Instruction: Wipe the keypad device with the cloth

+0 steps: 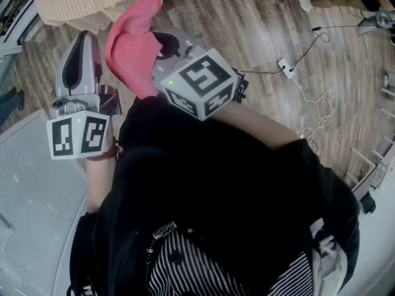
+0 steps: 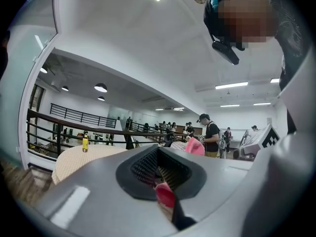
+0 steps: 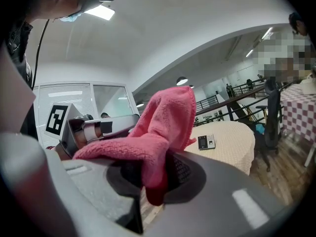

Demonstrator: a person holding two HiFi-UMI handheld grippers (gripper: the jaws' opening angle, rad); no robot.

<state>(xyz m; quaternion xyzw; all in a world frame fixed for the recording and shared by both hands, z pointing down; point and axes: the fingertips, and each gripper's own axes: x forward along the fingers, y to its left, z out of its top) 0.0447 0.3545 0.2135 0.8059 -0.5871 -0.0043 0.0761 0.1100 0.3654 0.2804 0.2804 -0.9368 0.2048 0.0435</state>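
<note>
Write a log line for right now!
right gripper: shut on pink cloth | left gripper: shut | keypad device: on table, untouched

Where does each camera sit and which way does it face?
Head view: on the head, looking down at torso, left gripper, right gripper.
Left gripper view: on the left gripper, looking across the room past its jaws.
Right gripper view: on the right gripper, looking at table and keypad; jaws shut on cloth.
Shared: cloth in all three.

One left tool (image 2: pixel 160 173), one right tool (image 3: pixel 154 174), one cloth (image 1: pixel 129 42), one keypad device (image 3: pixel 206 141), one table (image 3: pixel 234 144).
</note>
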